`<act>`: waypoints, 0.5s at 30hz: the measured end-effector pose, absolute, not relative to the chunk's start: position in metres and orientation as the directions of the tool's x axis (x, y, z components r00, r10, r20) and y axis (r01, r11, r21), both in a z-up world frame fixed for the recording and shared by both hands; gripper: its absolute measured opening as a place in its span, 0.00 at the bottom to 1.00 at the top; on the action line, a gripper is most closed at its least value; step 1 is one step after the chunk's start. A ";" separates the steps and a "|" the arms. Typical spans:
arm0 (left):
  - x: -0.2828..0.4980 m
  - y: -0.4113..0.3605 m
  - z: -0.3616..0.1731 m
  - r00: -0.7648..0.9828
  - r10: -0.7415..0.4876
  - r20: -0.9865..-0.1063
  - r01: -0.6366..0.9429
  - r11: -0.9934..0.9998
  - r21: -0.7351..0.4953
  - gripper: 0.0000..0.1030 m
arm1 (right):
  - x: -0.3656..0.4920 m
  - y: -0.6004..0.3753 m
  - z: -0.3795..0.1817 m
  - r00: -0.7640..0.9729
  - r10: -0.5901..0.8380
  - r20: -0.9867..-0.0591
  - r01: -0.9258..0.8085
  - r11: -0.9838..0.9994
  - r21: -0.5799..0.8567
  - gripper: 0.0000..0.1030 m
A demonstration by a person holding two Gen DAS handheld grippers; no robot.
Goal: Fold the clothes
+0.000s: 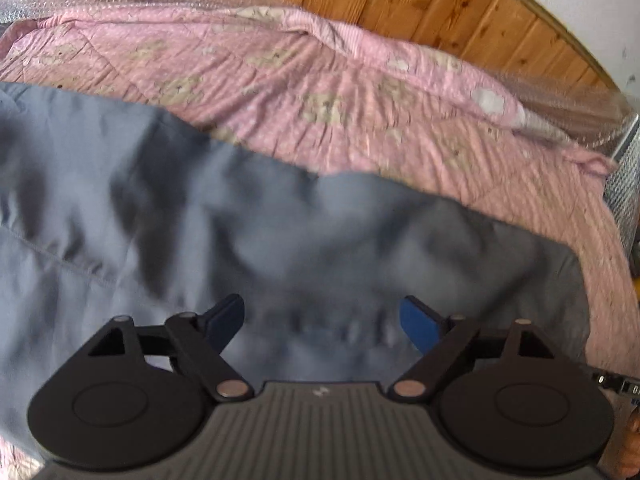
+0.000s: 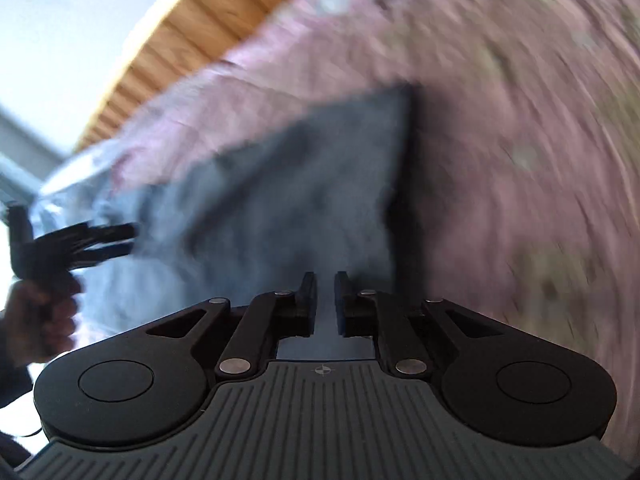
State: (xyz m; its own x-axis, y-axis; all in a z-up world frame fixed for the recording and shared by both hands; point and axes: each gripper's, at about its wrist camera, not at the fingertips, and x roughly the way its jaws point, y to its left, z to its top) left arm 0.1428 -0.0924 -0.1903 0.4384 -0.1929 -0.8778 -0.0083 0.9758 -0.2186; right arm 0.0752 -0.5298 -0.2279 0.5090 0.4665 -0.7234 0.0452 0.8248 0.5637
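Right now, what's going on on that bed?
A person is folding a grey garment spread on a pink quilt, with a handheld gripper in each hand. The right gripper has its jaws shut, with grey cloth showing in the narrow gap; whether it is pinched is unclear. The left gripper hangs over the garment, jaws wide, holding nothing.

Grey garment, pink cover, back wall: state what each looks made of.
Grey garment: thin matte woven cloth, probably cotton; soft creases, stitched seam.
Pink cover: quilted printed fabric; puckered stitch lines, bear-like pattern.
Back wall: varnished wood planks, seemingly pine; knots, grooves.
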 end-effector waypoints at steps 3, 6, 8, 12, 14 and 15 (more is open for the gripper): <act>0.129 -0.088 -0.204 0.404 -0.166 -0.900 -0.017 0.982 -0.188 0.84 | 0.051 -0.547 -0.226 0.582 0.398 -0.709 0.155 0.802 0.577 0.02; 0.120 -0.092 -0.195 0.397 -0.197 -0.897 0.010 0.978 -0.210 0.85 | 0.036 -0.546 -0.211 0.627 0.287 -0.725 0.200 0.839 0.505 0.40; 0.120 -0.106 -0.185 0.398 -0.247 -0.884 0.048 0.967 -0.249 0.86 | 0.031 -0.546 -0.206 0.651 0.265 -0.712 0.222 0.830 0.512 0.54; 0.131 -0.155 -0.165 0.388 -0.356 -0.850 0.154 0.934 -0.321 0.90 | 0.034 -0.537 -0.216 0.633 0.307 -0.710 0.196 0.824 0.531 0.53; 0.144 -0.192 -0.154 0.374 -0.410 -0.832 0.223 0.911 -0.348 0.90 | 0.037 -0.524 -0.216 0.617 0.292 -0.731 0.167 0.859 0.484 0.53; 0.151 -0.213 -0.148 0.362 -0.442 -0.821 0.260 0.894 -0.366 0.91 | 0.038 -0.517 -0.215 0.608 0.261 -0.750 0.167 0.881 0.442 0.48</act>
State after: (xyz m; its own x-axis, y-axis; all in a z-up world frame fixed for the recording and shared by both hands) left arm 0.1510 -0.2130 -0.1481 0.3624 -0.4416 -0.8207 0.2599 0.8936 -0.3661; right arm 0.0380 -0.5174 -0.2147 0.6084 0.2609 -0.7495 0.1671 0.8811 0.4423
